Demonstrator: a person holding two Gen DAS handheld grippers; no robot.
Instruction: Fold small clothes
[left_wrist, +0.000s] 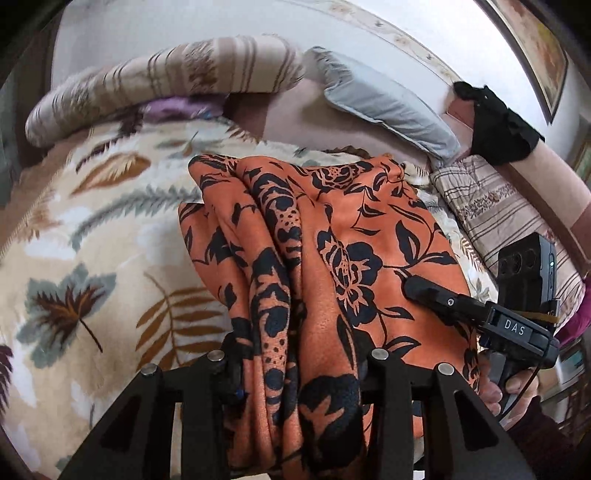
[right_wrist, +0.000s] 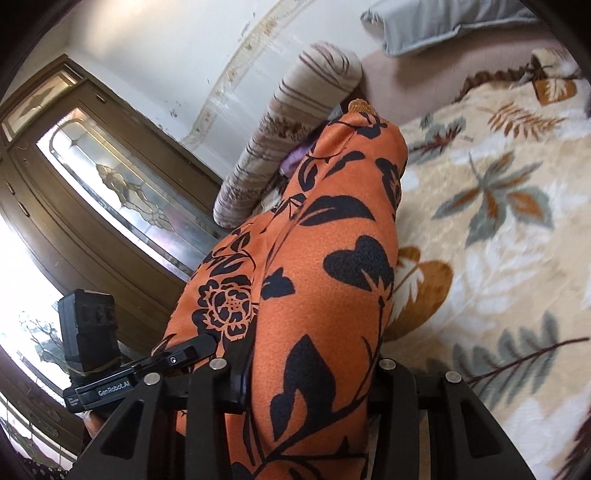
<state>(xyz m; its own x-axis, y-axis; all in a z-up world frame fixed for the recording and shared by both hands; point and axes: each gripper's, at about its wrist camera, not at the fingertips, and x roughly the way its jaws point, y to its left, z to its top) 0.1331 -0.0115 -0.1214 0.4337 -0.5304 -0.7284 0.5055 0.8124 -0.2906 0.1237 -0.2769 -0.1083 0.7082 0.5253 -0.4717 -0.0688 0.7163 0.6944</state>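
Observation:
An orange garment with a black flower print (left_wrist: 325, 258) is held up above the bed between both grippers. My left gripper (left_wrist: 299, 373) is shut on a bunched part of it; cloth hides the fingertips. My right gripper (right_wrist: 306, 376) is shut on another part of the same garment (right_wrist: 325, 280), which drapes forward over its fingers. The right gripper also shows in the left wrist view (left_wrist: 443, 299), its finger against the cloth's right side. The left gripper shows at lower left in the right wrist view (right_wrist: 184, 356).
A cream blanket with a leaf print (left_wrist: 92, 258) covers the bed. A striped bolster (left_wrist: 159, 81), a grey pillow (left_wrist: 391, 107), a folded striped quilt (left_wrist: 498, 210) and a black cloth (left_wrist: 498, 125) lie at the back. A wooden glass-door cabinet (right_wrist: 110, 184) stands left.

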